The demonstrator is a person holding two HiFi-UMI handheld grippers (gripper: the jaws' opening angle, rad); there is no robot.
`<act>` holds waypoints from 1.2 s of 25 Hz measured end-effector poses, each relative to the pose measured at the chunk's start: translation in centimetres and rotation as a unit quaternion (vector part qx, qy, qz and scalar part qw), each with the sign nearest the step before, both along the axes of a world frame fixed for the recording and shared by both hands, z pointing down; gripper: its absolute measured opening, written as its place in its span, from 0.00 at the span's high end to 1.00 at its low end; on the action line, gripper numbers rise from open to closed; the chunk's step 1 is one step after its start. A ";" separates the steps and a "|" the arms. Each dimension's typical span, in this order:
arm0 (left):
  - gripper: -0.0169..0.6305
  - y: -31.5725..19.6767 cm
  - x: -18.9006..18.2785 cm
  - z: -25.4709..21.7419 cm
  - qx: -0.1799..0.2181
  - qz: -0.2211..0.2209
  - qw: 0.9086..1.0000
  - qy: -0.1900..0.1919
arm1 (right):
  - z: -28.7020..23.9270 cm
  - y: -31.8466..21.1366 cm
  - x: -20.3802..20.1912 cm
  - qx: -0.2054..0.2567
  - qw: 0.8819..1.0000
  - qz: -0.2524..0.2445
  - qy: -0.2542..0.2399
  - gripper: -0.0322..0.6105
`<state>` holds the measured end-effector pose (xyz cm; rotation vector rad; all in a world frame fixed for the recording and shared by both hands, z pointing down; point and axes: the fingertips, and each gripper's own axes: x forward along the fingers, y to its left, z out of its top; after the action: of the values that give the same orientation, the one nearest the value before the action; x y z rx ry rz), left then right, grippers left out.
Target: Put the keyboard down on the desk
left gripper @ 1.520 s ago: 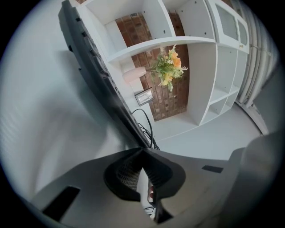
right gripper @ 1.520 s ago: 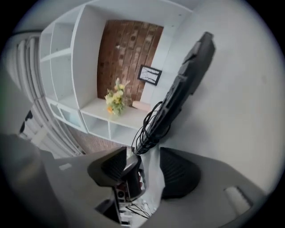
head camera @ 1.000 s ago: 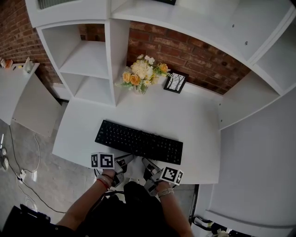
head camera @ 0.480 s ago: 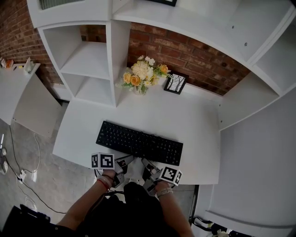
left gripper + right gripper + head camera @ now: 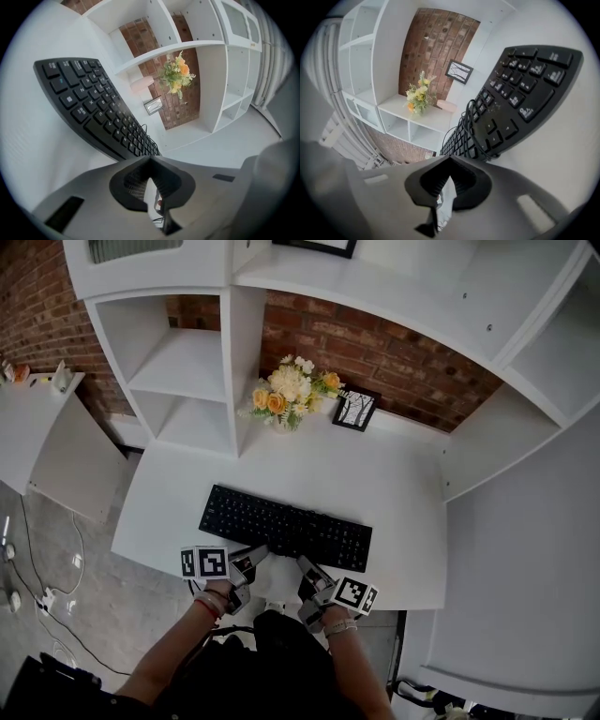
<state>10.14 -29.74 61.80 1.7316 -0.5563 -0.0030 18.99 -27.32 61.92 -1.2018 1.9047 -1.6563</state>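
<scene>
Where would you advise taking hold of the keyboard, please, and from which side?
Probably pinch the keyboard by its thin near long edge, towards both ends, coming from the desk's front. It lies flat, long and shallow, and that edge faces the person.

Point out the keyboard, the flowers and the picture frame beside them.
keyboard (image 5: 286,527), head view, middle of its key rows.
flowers (image 5: 289,383), head view, the pale blooms at the centre.
picture frame (image 5: 354,409), head view, the print inside the black border.
</scene>
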 end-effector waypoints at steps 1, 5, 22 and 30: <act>0.99 -0.2 -0.3 -0.2 0.004 -0.005 1.000 0.000 | -0.4 -0.1 0.3 0.011 1.000 0.006 0.005 0.95; 0.99 -1.0 -1.7 -0.9 0.033 -0.021 0.999 -0.017 | -2.0 -0.5 1.6 0.052 0.998 0.024 0.034 0.95; 0.99 -3.0 -5.1 -8.5 0.268 -0.015 0.953 -0.138 | -9.3 0.0 3.4 0.212 0.937 0.046 0.272 0.95; 0.99 -2.6 -6.2 -13.2 0.403 -0.017 0.891 -0.207 | -13.0 0.8 2.5 0.278 0.887 0.055 0.365 0.95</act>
<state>3.95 -32.34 48.58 2.5604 -0.9932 0.1306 21.54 -26.49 48.91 -1.7496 2.4167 -0.5070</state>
